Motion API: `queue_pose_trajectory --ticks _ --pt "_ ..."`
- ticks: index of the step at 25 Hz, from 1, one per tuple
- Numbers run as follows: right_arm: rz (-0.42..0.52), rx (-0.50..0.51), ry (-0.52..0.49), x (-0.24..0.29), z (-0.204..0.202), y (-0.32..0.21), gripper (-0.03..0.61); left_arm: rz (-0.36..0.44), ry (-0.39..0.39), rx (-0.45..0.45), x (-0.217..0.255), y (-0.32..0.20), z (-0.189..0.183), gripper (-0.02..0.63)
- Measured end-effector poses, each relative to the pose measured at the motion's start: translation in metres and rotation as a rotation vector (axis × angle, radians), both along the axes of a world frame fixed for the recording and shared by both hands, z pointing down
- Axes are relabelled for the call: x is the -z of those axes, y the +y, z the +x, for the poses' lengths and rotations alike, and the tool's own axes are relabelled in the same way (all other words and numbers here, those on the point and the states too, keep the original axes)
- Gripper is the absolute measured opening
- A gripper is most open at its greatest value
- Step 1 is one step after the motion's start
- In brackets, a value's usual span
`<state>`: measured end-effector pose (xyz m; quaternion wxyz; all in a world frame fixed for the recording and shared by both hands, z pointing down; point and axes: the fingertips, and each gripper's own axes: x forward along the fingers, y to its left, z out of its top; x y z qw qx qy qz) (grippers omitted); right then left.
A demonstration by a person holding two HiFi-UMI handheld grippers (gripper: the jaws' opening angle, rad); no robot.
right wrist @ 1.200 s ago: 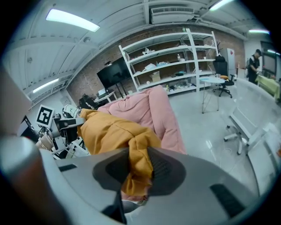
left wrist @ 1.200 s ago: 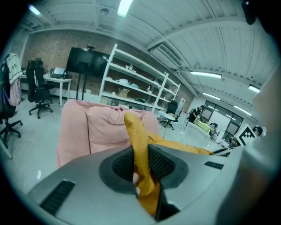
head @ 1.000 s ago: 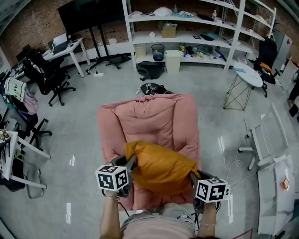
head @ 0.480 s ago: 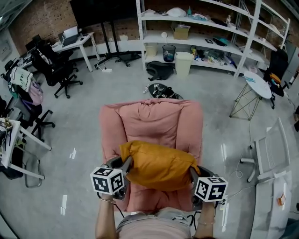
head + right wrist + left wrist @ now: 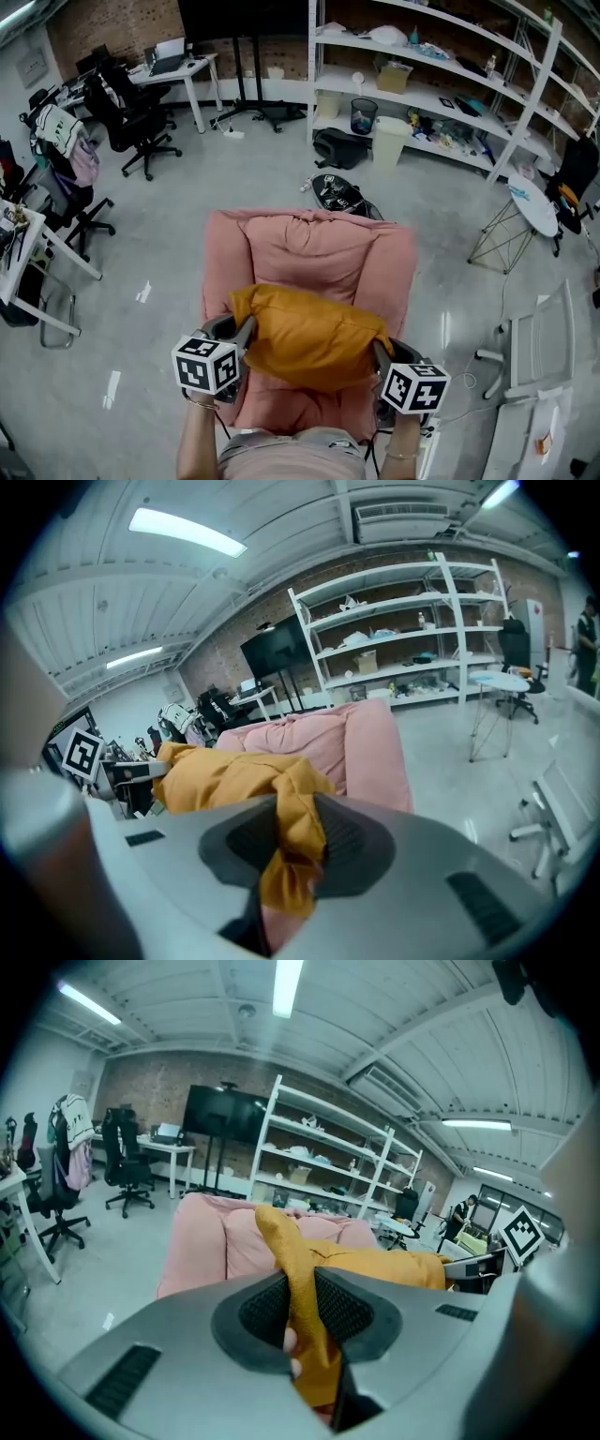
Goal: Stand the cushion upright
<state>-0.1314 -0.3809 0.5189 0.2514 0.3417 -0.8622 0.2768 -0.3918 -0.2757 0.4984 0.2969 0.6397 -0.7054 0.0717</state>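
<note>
Roughly halfway, I judge: the orange cushion (image 5: pixel 305 337) is gripped and hangs over the seat of the pink armchair (image 5: pixel 314 246), at 6 o'clock of its backrest. It slumps wide and low, though, and is not yet upright. The left gripper (image 5: pixel 246 330) is clamped on its 9 o'clock corner, the right gripper (image 5: pixel 380 352) on its 3 o'clock corner. Against a second ago, both grips are unchanged and the cushion has edged slightly toward the backrest.
</note>
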Motion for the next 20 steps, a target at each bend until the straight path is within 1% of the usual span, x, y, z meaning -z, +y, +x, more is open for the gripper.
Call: queue_pose_trajectory --ticks 11,20 --pt "0.026 0.078 -0.017 0.008 -0.032 -0.045 0.1 0.008 -0.018 0.084 0.005 -0.019 -0.021 0.066" --pt "0.046 0.099 -0.031 0.011 -0.046 -0.078 0.1 0.014 -0.034 0.115 0.01 -0.041 -0.029 0.064"
